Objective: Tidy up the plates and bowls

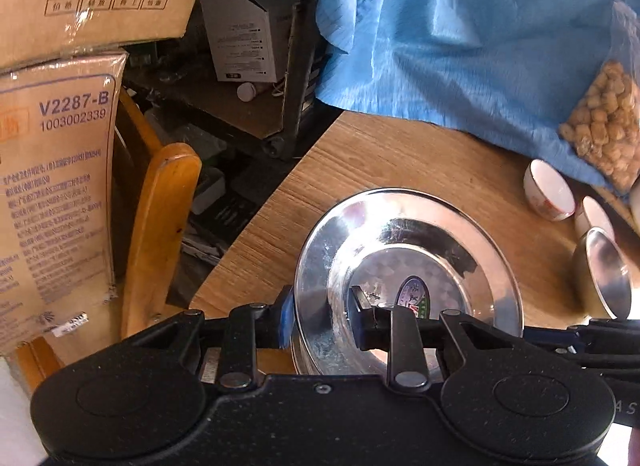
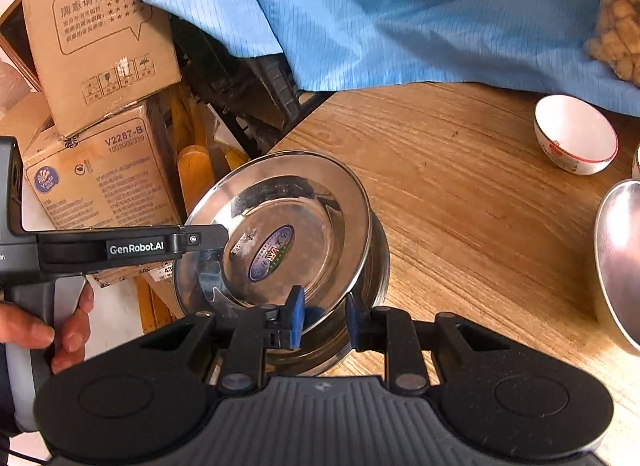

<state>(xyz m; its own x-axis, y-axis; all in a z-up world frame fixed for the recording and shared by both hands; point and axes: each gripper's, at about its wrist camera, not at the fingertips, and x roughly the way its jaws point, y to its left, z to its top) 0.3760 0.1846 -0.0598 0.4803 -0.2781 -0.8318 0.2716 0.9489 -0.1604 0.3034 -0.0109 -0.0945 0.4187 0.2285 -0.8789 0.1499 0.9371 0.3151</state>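
A shiny steel plate [image 1: 408, 262] with an oval sticker rests tilted on a stack of steel dishes [image 2: 372, 266] at the wooden table's left corner. My left gripper [image 1: 320, 316] straddles the plate's near-left rim, one finger outside and one inside, with a small gap at the outer pad. My right gripper [image 2: 324, 316] straddles the same plate [image 2: 280, 234] at its near rim, its fingers a little apart. The left gripper's arm [image 2: 132, 246] reaches in from the left. A white bowl with a red rim [image 2: 576, 133] and a steel bowl [image 2: 620, 258] sit to the right.
A blue cloth [image 2: 400, 13] covers the table's far side, with a bag of snacks [image 1: 604, 117] on it. Cardboard boxes [image 2: 100, 45], a wooden chair [image 1: 160, 225] and dark clutter stand beyond the table's left edge. A second white bowl [image 1: 596, 213] lies by the steel bowl [image 1: 604, 270].
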